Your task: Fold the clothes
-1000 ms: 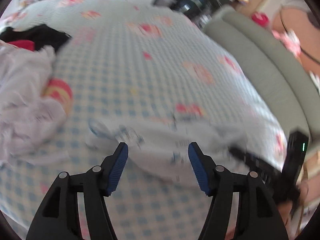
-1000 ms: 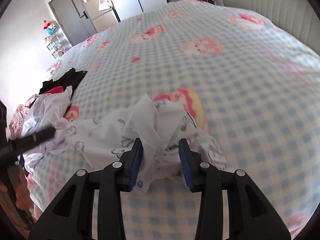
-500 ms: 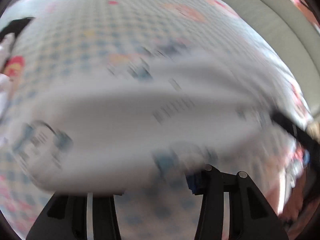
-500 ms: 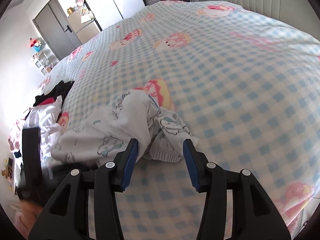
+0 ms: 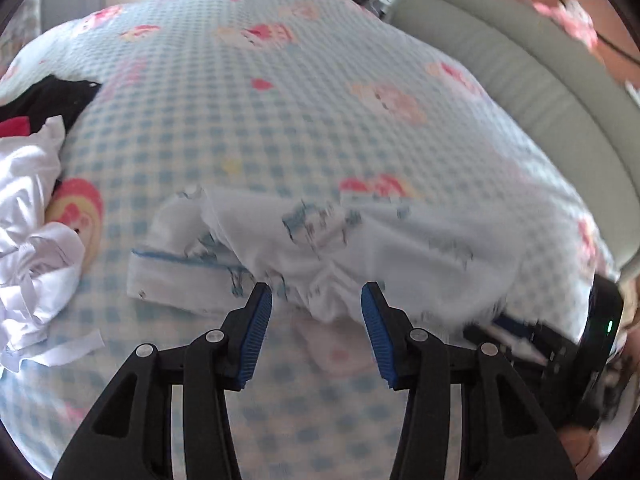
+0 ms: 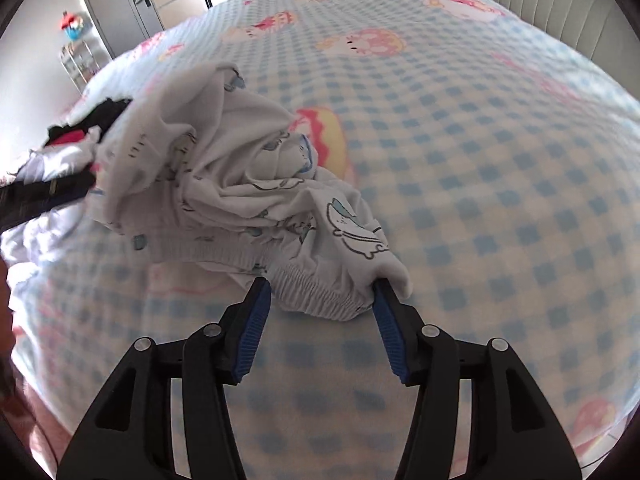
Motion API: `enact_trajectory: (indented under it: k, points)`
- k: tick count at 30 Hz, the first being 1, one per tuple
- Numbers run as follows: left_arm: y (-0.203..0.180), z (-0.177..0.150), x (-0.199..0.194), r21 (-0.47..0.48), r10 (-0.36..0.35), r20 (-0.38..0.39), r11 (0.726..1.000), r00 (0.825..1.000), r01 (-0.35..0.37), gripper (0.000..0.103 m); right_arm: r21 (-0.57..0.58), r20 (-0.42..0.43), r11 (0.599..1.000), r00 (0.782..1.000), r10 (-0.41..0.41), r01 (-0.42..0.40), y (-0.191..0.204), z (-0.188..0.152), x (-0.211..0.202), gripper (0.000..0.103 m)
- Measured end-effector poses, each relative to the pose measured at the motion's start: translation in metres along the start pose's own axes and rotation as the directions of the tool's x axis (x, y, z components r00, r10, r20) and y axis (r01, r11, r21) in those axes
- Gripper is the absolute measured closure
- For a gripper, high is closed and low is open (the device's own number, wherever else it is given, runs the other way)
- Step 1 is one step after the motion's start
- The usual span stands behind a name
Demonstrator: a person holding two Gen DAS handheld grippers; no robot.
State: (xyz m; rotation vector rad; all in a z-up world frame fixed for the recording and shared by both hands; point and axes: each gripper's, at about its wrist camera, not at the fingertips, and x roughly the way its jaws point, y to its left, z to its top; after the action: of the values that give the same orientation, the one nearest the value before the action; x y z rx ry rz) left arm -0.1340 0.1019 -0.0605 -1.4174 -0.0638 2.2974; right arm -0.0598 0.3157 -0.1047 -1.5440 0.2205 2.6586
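Right wrist view: right gripper [image 6: 322, 300] low centre of frame, jaws spread wide, the elastic hem of the white printed garment [image 6: 240, 184] bunched between the blue pads [image 6: 256, 324], not clamped. Garment rumpled, spreading toward centre left on the checked bedspread [image 6: 500, 140].

Left wrist view: left gripper [image 5: 316, 316] low centre, jaws also wide apart and holding nothing, tips just short of the garment's near edge. Pile of white clothes [image 5: 28, 216] at left edge; black clothing [image 5: 56, 96] upper left.
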Motion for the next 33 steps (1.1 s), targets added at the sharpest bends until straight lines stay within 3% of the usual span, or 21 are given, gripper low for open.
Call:
enact_trajectory:
  k: [3,7,10,13,17,18,23,29,31,33]
  points:
    - [-0.014,-0.019,0.026,0.030,-0.054,-0.082,0.998,0.995,0.056,0.054,0.003,-0.006,1.000,1.000,0.010,-0.010,-0.002,0.002,0.005,0.037]
    - [-0.026,-0.020,0.058,0.047,0.052,-0.089,0.998,0.995,-0.048,0.054,0.007,-0.013,1.000,1.000,0.022,-0.022,-0.004,0.005,0.011,0.037]
    - [-0.021,-0.008,0.066,-0.024,0.073,-0.074,0.997,0.995,-0.075,0.054,0.010,-0.019,0.999,0.999,0.032,-0.032,-0.005,0.006,0.016,0.043]
    - [-0.007,0.006,0.043,-0.144,0.027,0.006,0.989,1.000,-0.026,0.054,0.039,0.010,0.998,0.999,0.040,-0.041,-0.013,0.008,0.005,0.045]
    - [0.011,0.017,-0.002,-0.198,0.078,0.183,0.979,0.980,-0.041,0.054,0.069,0.056,0.997,0.998,0.032,-0.036,-0.022,0.015,-0.008,0.045]
    - [0.017,0.021,-0.004,-0.208,0.079,0.187,0.977,0.979,-0.039,0.054,0.075,0.065,0.997,0.997,0.029,-0.034,-0.024,0.017,-0.009,0.045]
    - [0.028,0.023,0.005,-0.184,0.007,0.083,0.983,0.997,0.009,0.054,0.084,0.026,0.996,0.999,0.031,-0.033,-0.023,0.018,0.001,0.048]
    - [-0.007,-0.017,0.020,-0.031,-0.065,0.042,0.997,0.997,0.067,0.054,0.074,0.024,0.997,1.000,0.005,-0.007,-0.021,0.010,0.005,0.048]
    - [-0.011,-0.017,0.030,-0.035,-0.045,0.029,0.998,0.999,0.046,0.054,0.071,0.023,0.997,1.000,-0.004,0.002,-0.020,0.007,0.006,0.049]
    - [-0.003,-0.012,0.039,-0.106,-0.028,0.015,0.994,1.000,0.029,0.056,0.069,0.025,0.998,1.000,-0.008,0.006,-0.020,0.005,0.006,0.055]
